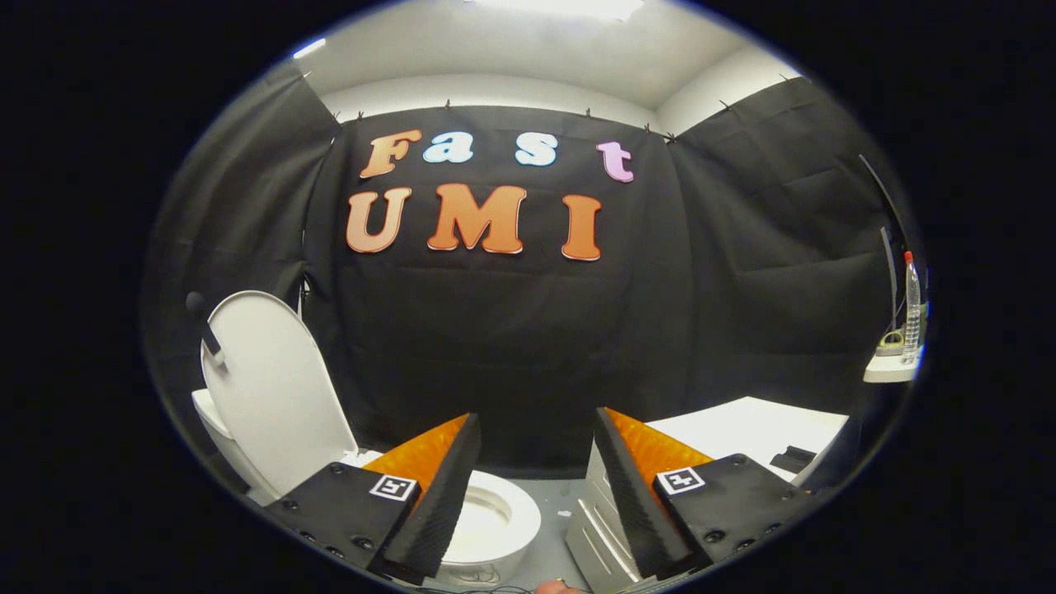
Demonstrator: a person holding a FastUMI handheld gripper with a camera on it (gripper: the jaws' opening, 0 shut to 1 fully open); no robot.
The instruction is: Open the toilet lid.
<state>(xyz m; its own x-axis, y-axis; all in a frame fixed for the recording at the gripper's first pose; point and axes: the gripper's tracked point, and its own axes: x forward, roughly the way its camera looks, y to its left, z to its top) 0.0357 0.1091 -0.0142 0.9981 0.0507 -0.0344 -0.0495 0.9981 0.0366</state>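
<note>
tool (532, 495): we see its two fingers spread wide, nothing between them, touching nothing
toilet lid (272, 388): we see it raised, standing upright, off to the left beyond the left finger, well apart from the tool
toilet bowl (495, 516): open seat ring low down, just behind the left finger, partly hidden by it
metal cabinet (598, 528): grey, ridged, behind the right finger
worktop (742, 429): white, to the right beyond the right finger, a small dark item on it
bottle (911, 309): clear, upright on a small white shelf (887, 371) far right
floor (557, 503): grey, visible between the fingers
</note>
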